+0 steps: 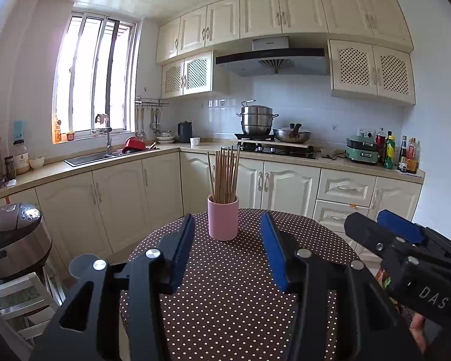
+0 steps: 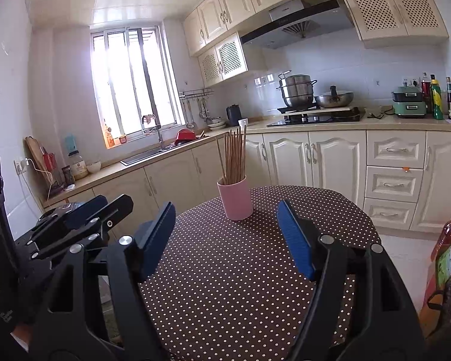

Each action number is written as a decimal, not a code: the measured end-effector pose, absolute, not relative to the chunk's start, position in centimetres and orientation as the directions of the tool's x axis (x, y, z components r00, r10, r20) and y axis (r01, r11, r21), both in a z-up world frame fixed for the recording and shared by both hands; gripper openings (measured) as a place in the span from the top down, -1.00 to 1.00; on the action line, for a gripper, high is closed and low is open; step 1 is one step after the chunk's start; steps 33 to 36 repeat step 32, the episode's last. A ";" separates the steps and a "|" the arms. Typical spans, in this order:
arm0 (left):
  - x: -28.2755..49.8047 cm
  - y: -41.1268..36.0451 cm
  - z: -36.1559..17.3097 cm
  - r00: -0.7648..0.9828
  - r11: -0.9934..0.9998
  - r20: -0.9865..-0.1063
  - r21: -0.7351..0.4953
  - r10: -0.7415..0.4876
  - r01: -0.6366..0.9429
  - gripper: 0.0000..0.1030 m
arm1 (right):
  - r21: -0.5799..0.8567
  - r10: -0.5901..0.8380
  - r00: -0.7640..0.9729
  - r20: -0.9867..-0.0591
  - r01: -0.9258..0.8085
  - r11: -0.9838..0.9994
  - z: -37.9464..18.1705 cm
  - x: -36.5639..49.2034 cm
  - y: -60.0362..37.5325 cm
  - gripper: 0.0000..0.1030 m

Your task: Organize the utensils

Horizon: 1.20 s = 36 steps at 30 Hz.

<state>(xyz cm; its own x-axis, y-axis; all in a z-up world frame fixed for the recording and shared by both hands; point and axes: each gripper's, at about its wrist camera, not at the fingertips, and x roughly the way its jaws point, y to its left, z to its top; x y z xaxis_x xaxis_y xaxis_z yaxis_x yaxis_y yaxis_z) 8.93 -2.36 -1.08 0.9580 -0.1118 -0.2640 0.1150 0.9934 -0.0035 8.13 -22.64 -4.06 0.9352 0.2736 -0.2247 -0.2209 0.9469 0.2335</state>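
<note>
Both tongs open, empty; pink cup near table edge.

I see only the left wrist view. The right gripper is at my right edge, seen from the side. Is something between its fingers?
Observer: No. The right gripper is open and empty; the pink cup of chopsticks stands beyond it on the table.
Operator: What is beside the table on that side?
Observer: An orange bottle stands there, low, off the table's right edge.
</note>
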 end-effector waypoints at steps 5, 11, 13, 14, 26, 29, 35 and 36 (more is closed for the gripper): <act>8.6 -2.4 -1.0 0.960 0.994 -0.258 -0.007 -0.109 0.111 0.11 | 0.231 0.275 0.934 -0.227 -0.223 0.947 -4.0 8.1 -22.8 -0.38; 8.4 -2.3 -1.0 0.957 0.992 -0.264 -0.013 -0.123 0.124 0.11 | 0.228 0.277 0.934 -0.228 -0.225 0.947 -4.2 7.9 -22.6 -0.41; 8.3 -2.3 -1.0 0.956 0.992 -0.263 -0.013 -0.126 0.127 0.11 | 0.225 0.277 0.933 -0.229 -0.226 0.948 -4.2 7.9 -22.7 -0.41; 8.3 -2.3 -1.0 0.956 0.992 -0.264 -0.013 -0.127 0.128 0.11 | 0.225 0.277 0.933 -0.228 -0.226 0.948 -4.2 7.8 -22.7 -0.41; 8.9 -2.2 -1.4 0.947 0.990 -0.290 -0.037 -0.138 0.133 0.11 | 0.235 0.266 0.939 -0.219 -0.214 0.948 -4.4 7.3 -23.1 -0.43; 9.0 -2.1 -1.4 0.946 0.991 -0.296 -0.037 -0.135 0.129 0.11 | 0.245 0.269 0.937 -0.223 -0.214 0.946 -4.5 7.3 -23.1 -0.46; 9.0 -2.1 -1.4 0.946 0.992 -0.297 -0.029 -0.129 0.126 0.11 | 0.249 0.270 0.936 -0.226 -0.212 0.945 -4.6 7.5 -23.2 -0.46; 9.0 -2.1 -1.4 0.946 0.992 -0.297 -0.029 -0.129 0.126 0.11 | 0.249 0.270 0.936 -0.226 -0.212 0.945 -4.6 7.5 -23.2 -0.46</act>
